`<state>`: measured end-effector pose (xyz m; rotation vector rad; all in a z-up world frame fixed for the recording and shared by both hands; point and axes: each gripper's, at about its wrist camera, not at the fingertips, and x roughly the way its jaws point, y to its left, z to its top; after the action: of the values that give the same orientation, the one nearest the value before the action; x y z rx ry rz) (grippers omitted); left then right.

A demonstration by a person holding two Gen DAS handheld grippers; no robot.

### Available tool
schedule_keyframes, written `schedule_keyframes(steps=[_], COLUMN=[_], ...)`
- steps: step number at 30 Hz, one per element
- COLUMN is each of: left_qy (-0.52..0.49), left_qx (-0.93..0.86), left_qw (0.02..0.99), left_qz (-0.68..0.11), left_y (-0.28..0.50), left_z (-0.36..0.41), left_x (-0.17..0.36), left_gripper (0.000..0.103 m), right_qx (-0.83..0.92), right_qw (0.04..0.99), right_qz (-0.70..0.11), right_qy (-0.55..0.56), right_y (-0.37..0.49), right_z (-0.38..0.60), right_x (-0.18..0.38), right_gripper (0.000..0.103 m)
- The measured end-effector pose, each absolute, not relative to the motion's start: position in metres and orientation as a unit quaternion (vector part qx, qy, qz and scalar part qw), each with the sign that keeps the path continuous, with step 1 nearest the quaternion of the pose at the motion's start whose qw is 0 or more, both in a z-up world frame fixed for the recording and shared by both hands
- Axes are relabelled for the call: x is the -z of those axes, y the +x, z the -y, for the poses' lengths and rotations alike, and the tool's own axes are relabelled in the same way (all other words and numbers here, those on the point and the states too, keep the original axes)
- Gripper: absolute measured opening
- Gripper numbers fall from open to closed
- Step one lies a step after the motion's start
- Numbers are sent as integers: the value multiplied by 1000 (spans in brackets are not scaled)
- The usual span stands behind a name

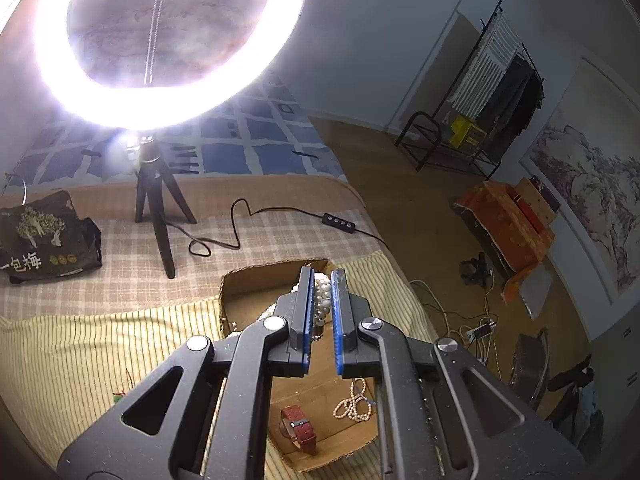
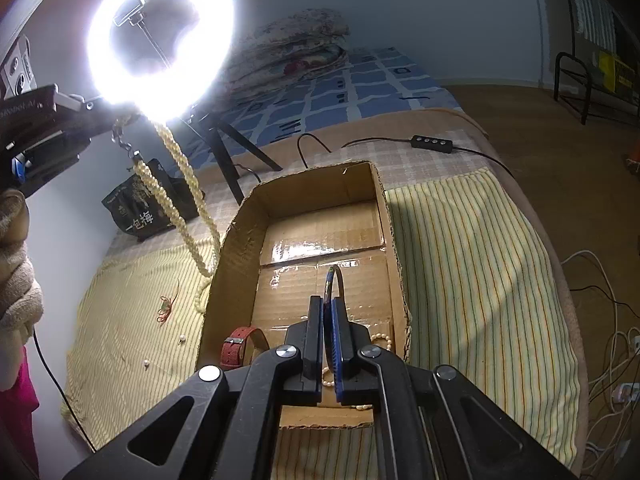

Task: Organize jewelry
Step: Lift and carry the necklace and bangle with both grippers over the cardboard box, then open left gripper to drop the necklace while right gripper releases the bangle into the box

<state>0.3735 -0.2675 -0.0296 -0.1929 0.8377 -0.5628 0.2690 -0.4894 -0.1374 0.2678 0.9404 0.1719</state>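
Observation:
My left gripper (image 1: pixel 322 280) is shut on a thick white pearl necklace (image 1: pixel 322 300), held above the open cardboard box (image 1: pixel 256 280). In the right wrist view that necklace (image 2: pixel 188 216) hangs in long strands from the left gripper (image 2: pixel 116 120) down to the box's left wall. My right gripper (image 2: pixel 330 304) is shut on a dark bangle (image 2: pixel 335 276) over the box floor (image 2: pixel 320 240). A red-strap watch (image 1: pixel 298 428) and a small pearl bracelet (image 1: pixel 354 402) lie in the box.
A lit ring light (image 1: pixel 160 40) on a black tripod (image 1: pixel 160 208) stands behind the box. A dark snack bag (image 1: pixel 44 236) lies left. A cable with a remote (image 1: pixel 340 220) runs across the bed. A red string trinket (image 2: pixel 166 304) and loose pearls (image 2: pixel 182 338) lie on the striped cloth.

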Motion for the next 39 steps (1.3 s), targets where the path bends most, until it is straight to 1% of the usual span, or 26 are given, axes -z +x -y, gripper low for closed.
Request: schedule_keyframes(steps=[10, 34, 39], left_qy=[-89, -92, -93], left_qx=[267, 273, 273], left_qw=[866, 870, 860], left_qz=[-413, -401, -421], left_y=[382, 390, 395], left_z=[279, 281, 285], left_x=[42, 30, 42], left_gripper=[6, 6, 6], right_qx=[-80, -79, -73], right_qw=[879, 877, 876], right_qz=[-454, -459, -462], right_qy=[126, 119, 122], right_y=[274, 281, 284], right_z=[491, 487, 490], right_x=[141, 148, 152], right_gripper=[1, 1, 1])
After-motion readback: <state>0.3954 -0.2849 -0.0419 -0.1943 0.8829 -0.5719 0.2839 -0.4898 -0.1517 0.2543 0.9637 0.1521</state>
